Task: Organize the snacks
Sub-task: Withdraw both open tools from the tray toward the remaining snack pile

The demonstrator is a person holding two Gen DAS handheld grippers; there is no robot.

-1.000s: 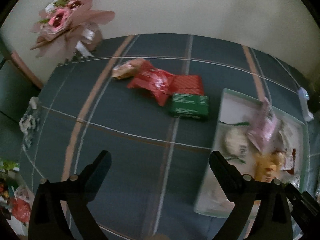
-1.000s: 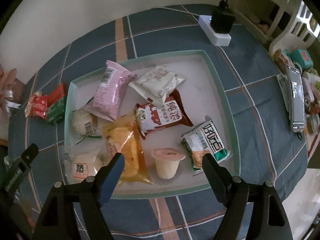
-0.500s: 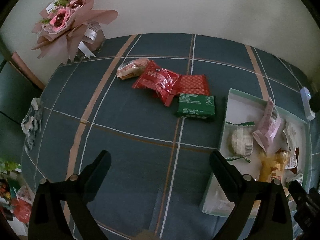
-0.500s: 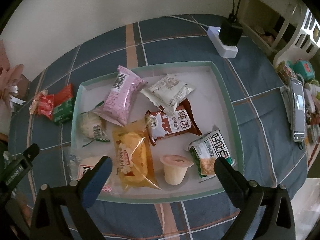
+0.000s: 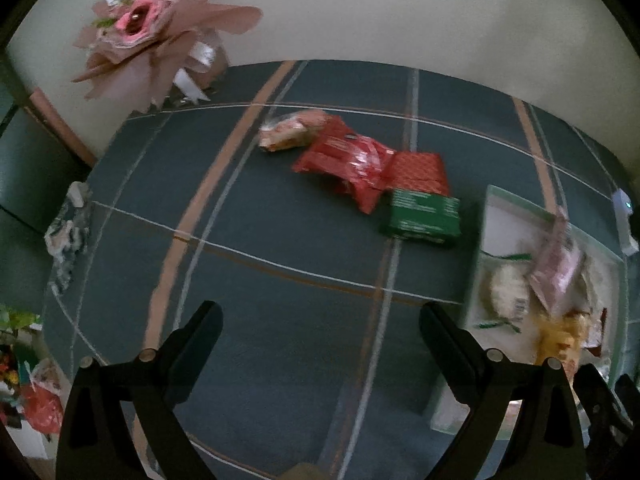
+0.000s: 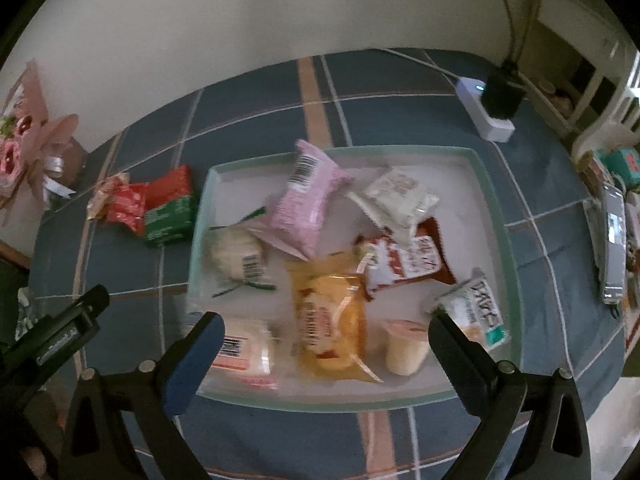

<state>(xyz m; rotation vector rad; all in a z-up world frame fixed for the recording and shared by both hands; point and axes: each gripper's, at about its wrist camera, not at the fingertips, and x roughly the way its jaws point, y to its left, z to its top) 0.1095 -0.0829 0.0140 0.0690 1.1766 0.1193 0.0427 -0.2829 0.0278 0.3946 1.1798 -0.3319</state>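
Note:
A white tray [image 6: 496,216] on the blue checked tablecloth holds several snacks: a pink packet [image 6: 306,204], a white packet [image 6: 396,200], a red-and-white packet [image 6: 404,264], an orange packet [image 6: 332,320], a jelly cup [image 6: 406,346] and others. My right gripper [image 6: 324,328] hangs wide open above the tray's near side, holding nothing. Left of the tray lie a green packet [image 5: 424,216], two red packets [image 5: 348,162] and a small pale one [image 5: 284,134]. My left gripper [image 5: 320,324] is open over bare cloth, short of that group. The tray [image 5: 504,216] shows at its right.
A pink flower bouquet [image 5: 160,32] stands at the table's far left corner. A white power strip with a black plug [image 6: 496,104] lies behind the tray. A phone [image 6: 614,248] and clutter sit at the right edge. A crumpled wrapper [image 5: 66,232] lies at the left edge.
My right gripper's jaws have spread wider and it has drawn back toward the tray's near edge. The left gripper has shifted slightly; the loose packets stay where they were.

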